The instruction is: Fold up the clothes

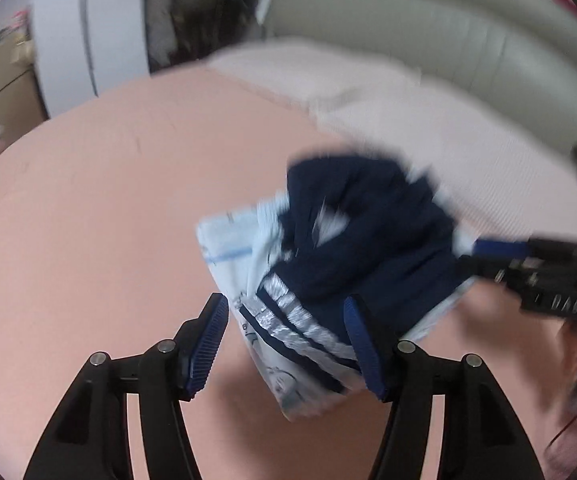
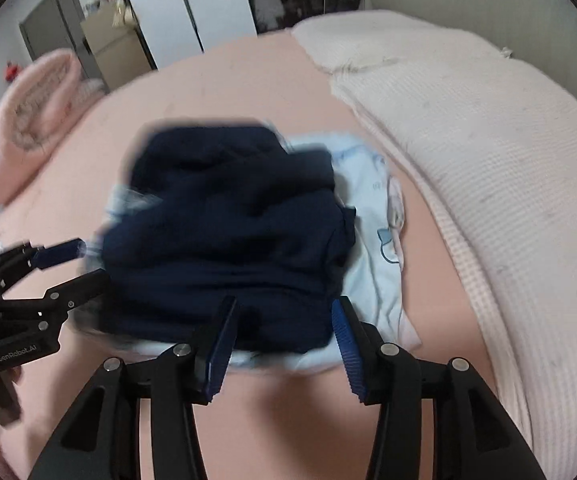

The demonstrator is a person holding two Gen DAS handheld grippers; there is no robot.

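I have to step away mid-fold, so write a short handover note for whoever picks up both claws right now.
Left claw: open, fingers either side of the near edge of the pile, gripping nothing.
Right claw: open, at the pile's near edge from its side, also empty.
Things: navy garment lies bunched on top of the pale blue printed garment, both on the pink bed sheet.
Done: both pieces are gathered into one compact stack.
Left: the navy top layer looks rumpled; probably flatten and square it. The pictures are motion-blurred, so check edges first.

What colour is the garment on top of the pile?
Dark navy garment, clearest in the right wrist view.
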